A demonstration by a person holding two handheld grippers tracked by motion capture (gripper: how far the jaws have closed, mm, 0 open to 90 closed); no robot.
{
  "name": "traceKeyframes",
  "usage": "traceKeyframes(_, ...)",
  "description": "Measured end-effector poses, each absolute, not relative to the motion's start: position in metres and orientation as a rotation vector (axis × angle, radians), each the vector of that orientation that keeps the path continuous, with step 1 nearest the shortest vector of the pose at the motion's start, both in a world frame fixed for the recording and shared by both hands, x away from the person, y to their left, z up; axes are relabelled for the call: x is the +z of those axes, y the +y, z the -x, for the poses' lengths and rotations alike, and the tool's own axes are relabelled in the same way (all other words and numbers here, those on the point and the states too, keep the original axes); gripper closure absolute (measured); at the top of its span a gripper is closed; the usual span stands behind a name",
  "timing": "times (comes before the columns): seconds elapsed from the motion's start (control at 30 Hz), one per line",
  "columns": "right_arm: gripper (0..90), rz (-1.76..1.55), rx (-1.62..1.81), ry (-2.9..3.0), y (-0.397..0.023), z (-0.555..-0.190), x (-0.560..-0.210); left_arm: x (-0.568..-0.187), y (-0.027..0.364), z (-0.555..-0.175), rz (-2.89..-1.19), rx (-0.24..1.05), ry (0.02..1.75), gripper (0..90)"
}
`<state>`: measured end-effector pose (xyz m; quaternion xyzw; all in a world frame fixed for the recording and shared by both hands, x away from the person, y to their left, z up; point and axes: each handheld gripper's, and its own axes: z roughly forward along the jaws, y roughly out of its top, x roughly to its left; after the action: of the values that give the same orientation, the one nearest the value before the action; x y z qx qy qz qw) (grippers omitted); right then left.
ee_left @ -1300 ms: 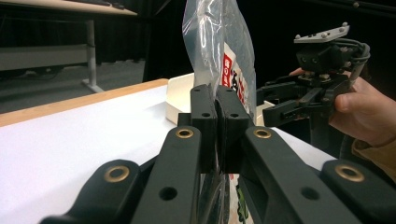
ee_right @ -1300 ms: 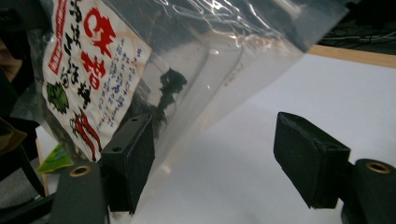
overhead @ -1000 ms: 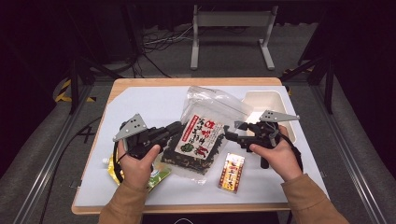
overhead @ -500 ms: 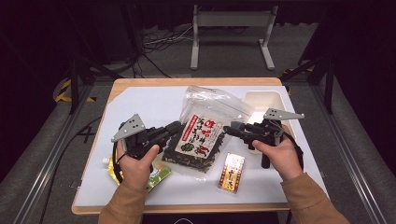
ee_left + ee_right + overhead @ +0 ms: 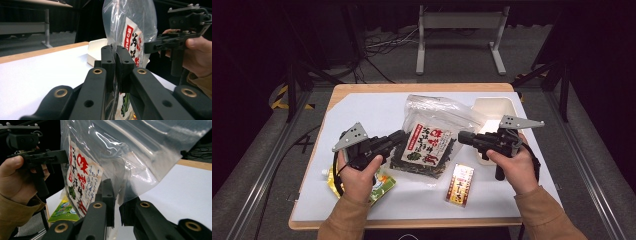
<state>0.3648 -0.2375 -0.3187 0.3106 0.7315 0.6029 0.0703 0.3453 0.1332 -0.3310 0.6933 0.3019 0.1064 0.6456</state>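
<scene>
A: How is the bag [image 5: 432,135] placed?

B: It is held up near the middle of the surface [image 5: 362,112] between the two hands, with its lower edge seen against the white sheet in the high view. A seaweed packet [image 5: 428,146] is seen inside it. Its left edge is pinched by the left hand-held gripper [image 5: 115,62], whose jaws are closed on the plastic.

A: And the right side?

B: The right hand-held gripper [image 5: 117,203] has just been closing. A narrow gap is left between its jaws, with the bag's right edge caught in it.

A: What room is left around the bag?

B: Bare sheet is seen behind and to the left. A white tray [image 5: 492,107] is set just beside the bag's right rear corner. A small box [image 5: 460,184] is lain in front, near the front edge, and a green pouch [image 5: 379,182] is partly covered by the left hand.

A: The room?

B: Dark floor, cables and a grey metal frame [image 5: 459,22] are seen beyond the far edge.
</scene>
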Motion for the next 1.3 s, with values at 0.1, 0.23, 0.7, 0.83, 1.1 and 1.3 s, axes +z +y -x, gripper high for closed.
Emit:
traceKeyframes(0.1,85.2,-0.931,1.817,2.194,-0.237,-0.363,-0.317,-0.331,0.133,-0.346,-1.575,0.245,0.684,85.8)
traceKeyframes(0.23,86.1,-0.921,1.822,2.179,-0.237,-0.361,-0.313,-0.331,0.134,-0.346,-1.570,0.255,0.666,85.0)
traceKeyframes(0.7,87.4,-0.880,1.751,2.183,-0.233,-0.356,-0.290,-0.330,0.137,-0.344,-1.576,0.264,0.644,73.1)
traceKeyframes(0.83,87.5,-0.869,1.723,2.190,-0.233,-0.356,-0.284,-0.330,0.139,-0.344,-1.592,0.278,0.638,65.1)
traceKeyframes(1.1,87.3,-0.878,1.683,2.181,-0.237,-0.357,-0.271,-0.332,0.144,-0.344,-1.612,0.310,0.644,52.5)
traceKeyframes(1.3,87.3,-0.910,1.637,2.156,-0.243,-0.359,-0.259,-0.333,0.150,-0.344,-1.649,0.366,0.679,46.2)
